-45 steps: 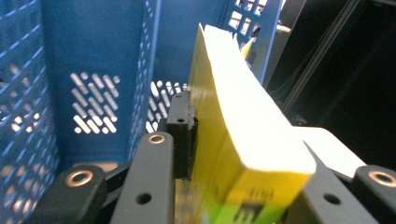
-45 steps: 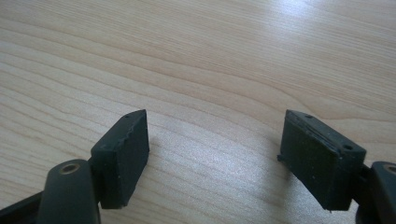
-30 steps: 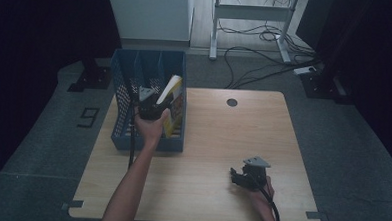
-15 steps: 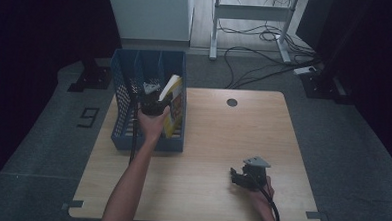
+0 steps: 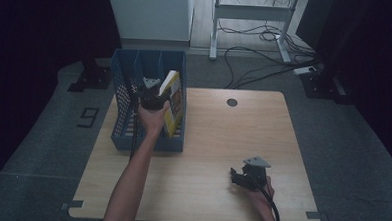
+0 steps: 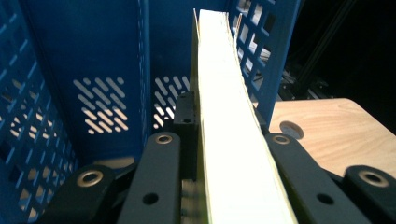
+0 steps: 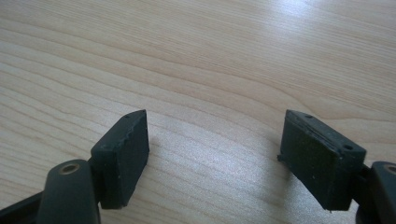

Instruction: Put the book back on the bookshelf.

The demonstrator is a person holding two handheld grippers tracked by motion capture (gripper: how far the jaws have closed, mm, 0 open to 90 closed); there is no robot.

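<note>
The left tongs (image 6: pixel 224 154) are just finishing closing on the thin yellow-covered book (image 6: pixel 219 116) standing in the blue perforated plastic file rack (image 5: pixel 121 107), so lifting it out seems next; the right tongs (image 7: pixel 215 154) are resting agape, empty, on the pale wooden table (image 5: pixel 208 136).

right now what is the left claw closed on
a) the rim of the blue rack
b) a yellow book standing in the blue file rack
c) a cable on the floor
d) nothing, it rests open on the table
b: the left claw grips the yellow book by its page edge, inside the blue file rack.
</note>
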